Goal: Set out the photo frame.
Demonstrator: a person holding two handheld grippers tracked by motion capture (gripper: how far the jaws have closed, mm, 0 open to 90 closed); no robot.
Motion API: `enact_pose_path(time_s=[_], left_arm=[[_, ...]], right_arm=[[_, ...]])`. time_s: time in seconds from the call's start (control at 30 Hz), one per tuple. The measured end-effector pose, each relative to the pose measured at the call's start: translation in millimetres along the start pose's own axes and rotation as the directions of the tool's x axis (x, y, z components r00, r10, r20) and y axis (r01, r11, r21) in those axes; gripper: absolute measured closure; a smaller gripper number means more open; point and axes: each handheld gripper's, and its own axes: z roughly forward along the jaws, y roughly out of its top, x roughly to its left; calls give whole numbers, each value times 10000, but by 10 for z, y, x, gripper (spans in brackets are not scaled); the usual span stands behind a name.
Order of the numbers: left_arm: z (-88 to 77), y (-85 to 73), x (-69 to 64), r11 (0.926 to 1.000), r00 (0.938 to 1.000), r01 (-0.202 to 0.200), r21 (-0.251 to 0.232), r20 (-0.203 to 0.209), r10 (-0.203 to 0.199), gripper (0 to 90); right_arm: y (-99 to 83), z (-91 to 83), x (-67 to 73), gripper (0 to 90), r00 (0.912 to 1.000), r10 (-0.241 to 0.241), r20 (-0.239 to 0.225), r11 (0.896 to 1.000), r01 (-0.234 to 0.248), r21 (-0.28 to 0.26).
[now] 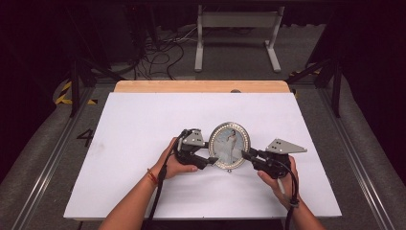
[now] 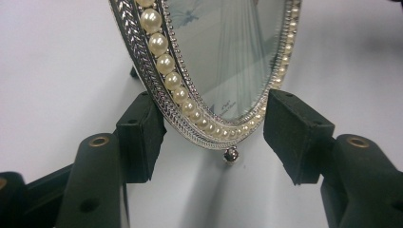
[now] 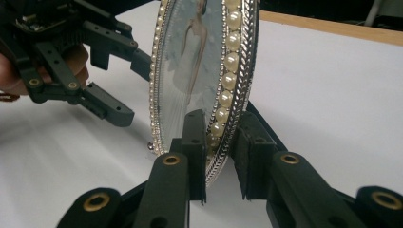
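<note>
High view: an oval, pearl-rimmed picture frame (image 1: pixel 230 146) stands upright near the middle of the white counter (image 1: pixel 143 120), steadied from both sides by a person working two tools. Left of the frame, the left hand-held gripper (image 1: pixel 212 160) reaches in at the lower rim; in the left gripper view its jaws straddle the frame's bottom edge (image 2: pixel 199 118), one pad (image 2: pixel 142 133) seemingly touching the silver back of the rim, the other pad (image 2: pixel 294 133) standing just clear of the front, so the grip looks loose rather than clenched. Right of the frame, the right hand-held gripper (image 1: pixel 245 154) meets the opposite rim; the right gripper view shows its two jaws pinching the pearl border (image 3: pixel 223 109) from front and back, a firm grasp. The paired hold from opposite sides appears meant to keep the tall, narrow frame from tipping while it is set or lifted.
</note>
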Motion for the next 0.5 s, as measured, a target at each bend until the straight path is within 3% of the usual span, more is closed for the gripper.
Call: enact_pose_path(time_s=[0.23, 0.37, 0.5], left_arm=[[-51, -61, -74, 9996, 9997, -58, 289, -255, 65, 376], [-85, -73, -117, 10000, 9999, -72, 19, -107, 72, 375], [-78, -61, -130, 9999, 9995, -68, -84, -299, 65, 349]], right_arm=[[29, 67, -3, 756, 10000, -19, -38, 10000, 19, -31], [18, 92, -2, 728, 9999, -58, 98, 10000, 59, -22], [6, 98, 2, 726, 9999, -11, 143, 10000, 11, -13]])
